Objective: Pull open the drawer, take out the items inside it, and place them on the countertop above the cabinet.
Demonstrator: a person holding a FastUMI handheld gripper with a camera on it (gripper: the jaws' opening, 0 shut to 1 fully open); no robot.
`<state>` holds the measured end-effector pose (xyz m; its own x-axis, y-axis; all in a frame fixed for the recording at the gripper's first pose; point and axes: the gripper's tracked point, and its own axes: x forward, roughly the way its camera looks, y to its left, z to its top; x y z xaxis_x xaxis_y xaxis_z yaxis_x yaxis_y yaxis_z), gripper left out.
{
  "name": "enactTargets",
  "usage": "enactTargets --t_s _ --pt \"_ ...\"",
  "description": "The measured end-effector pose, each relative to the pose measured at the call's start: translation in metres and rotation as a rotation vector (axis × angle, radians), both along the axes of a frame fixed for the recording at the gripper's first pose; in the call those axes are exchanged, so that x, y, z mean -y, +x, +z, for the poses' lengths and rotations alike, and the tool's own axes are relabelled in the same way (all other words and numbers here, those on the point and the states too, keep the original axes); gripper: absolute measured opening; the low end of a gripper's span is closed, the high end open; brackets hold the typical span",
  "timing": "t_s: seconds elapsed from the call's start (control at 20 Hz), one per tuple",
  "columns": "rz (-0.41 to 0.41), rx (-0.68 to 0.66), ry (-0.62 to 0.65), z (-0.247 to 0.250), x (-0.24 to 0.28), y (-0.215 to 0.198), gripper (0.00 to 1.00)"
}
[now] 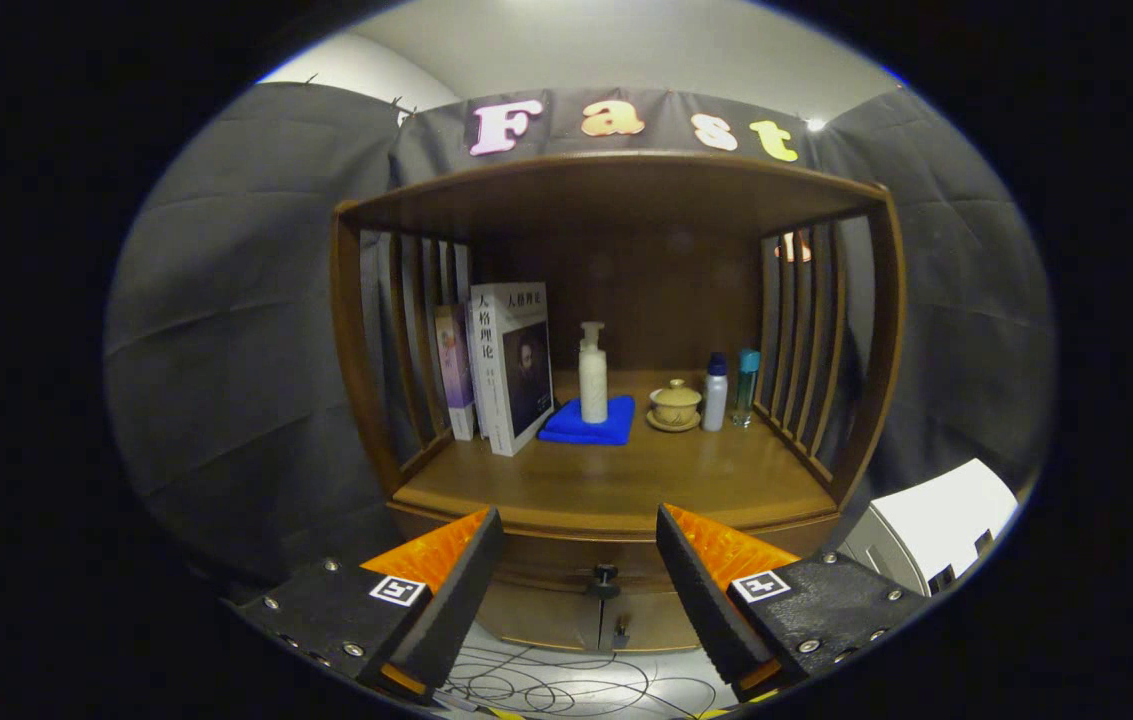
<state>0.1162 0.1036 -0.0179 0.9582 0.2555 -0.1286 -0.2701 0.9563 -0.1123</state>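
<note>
Gripper view

Step in hand: approach to the drawer (566, 565); judged from the closed front under the countertop (616, 480), nothing is pulled yet.

Drawer: sits just under the countertop edge, between and beyond your 2 fingers; its front is partly hidden behind them.

Knob: small dark drawer knob (605, 576) sits on the front, roughly centred between the fingers and a little beyond their tips.

Lower doors: below the drawer, 2 cabinet doors (576, 625) meet at a seam with a second small pull (620, 632); do not take that one by mistake.

How to do it well: keep the upper knob centred in the gap, go straight in, close on the knob's neck, then pull level and straight back so the drawer does not bind.

Gripper: gripper (578, 545) spread wide, holding nothing, touching nothing; both fingers hang in free air short of the cabinet.

Countertop load: books (511, 365) stand at the left, a pump bottle (593, 372) on a blue cloth (589, 421) mid-shelf, a lidded cup (675, 405) and 2 slim bottles (729, 390) to the right.

Free landing spot: bare wood along the front edge; judge that the best place for whatever comes out.

Drawer contents: cannot tell while it is closed.

Floor: loose cables (566, 685) lie below the cabinet; a white box (936, 525) stands beside its right side.
</note>
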Motion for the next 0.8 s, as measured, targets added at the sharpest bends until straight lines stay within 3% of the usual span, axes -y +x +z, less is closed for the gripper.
enactTargets --t_s 0.4,0.8 --pt "0.023 -0.139 -0.043 -0.062 -0.014 0.059 0.95" --pt "0.029 -0.282 -0.042 -0.115 -0.023 0.090 0.96"
